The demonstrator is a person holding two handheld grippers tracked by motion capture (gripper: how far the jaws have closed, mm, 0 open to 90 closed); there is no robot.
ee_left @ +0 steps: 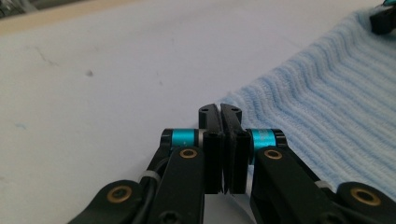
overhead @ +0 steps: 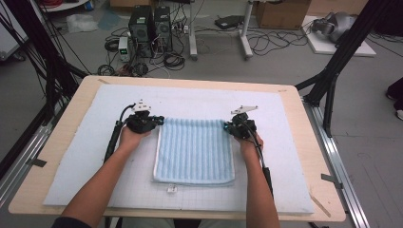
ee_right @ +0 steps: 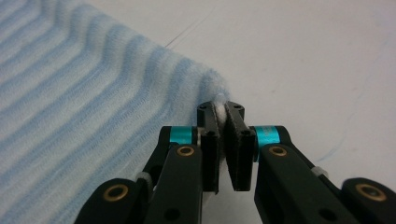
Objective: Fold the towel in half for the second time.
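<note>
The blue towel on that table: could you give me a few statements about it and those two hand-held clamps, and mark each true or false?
1. The blue towel lies on a white mat. True.
2. The right gripper has its jaws closed on a corner of the towel. True: white towel edge shows between the jaws in the right gripper view.
3. The left gripper stands wide open above the towel. False: its jaws are closed at the towel's far left corner.
4. The towel is crumpled in a heap. False: it lies flat as a neat rectangle.
5. Both grippers are at the towel's near edge. False: they are at its far corners.
</note>
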